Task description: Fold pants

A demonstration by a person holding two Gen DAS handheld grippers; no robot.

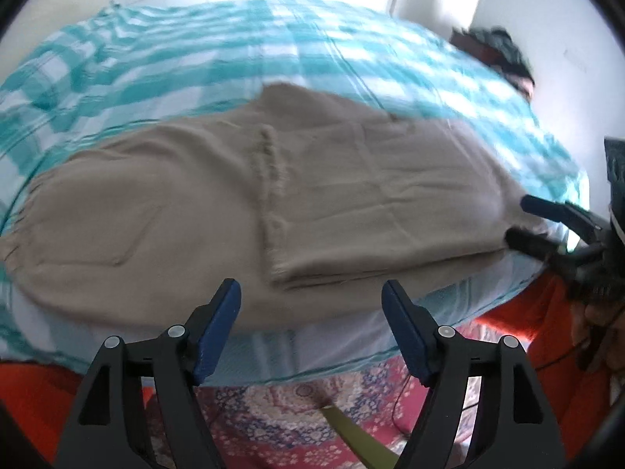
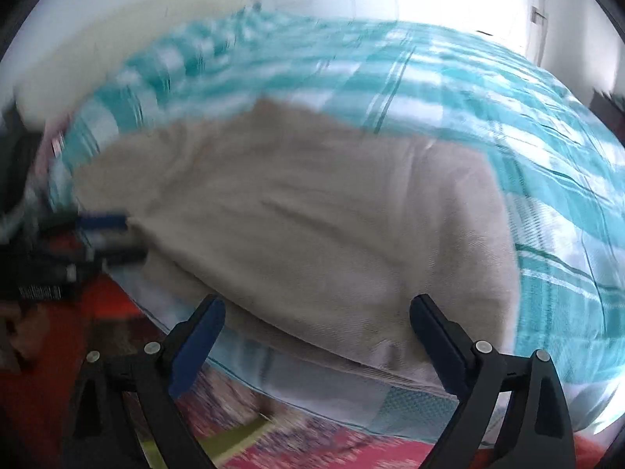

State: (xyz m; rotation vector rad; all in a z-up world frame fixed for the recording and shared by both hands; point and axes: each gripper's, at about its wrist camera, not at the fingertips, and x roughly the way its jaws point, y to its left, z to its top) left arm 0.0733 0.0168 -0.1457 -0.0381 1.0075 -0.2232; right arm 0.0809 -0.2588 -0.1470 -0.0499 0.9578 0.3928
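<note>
Beige pants (image 1: 273, 195) lie folded over on a bed, one layer doubled on top at the right. My left gripper (image 1: 312, 289) hovers open just off the near edge of the bed, with nothing between its blue pads. In the right wrist view the pants (image 2: 312, 215) are blurred. My right gripper (image 2: 318, 305) stands wide open above their near edge and holds nothing. The right gripper (image 1: 527, 222) also shows at the pants' right end, its fingers apart. At their left end, the left gripper (image 2: 117, 236) looks open.
The bed has a teal and white checked sheet (image 1: 195, 39). Below its near edge lies a red patterned rug (image 1: 297, 402) with a yellow-green strip (image 1: 351, 434). Orange cloth (image 1: 547, 312) is at the right and a dark bundle (image 1: 500, 47) beyond the bed. A cream pillow (image 2: 117, 19) is at the back.
</note>
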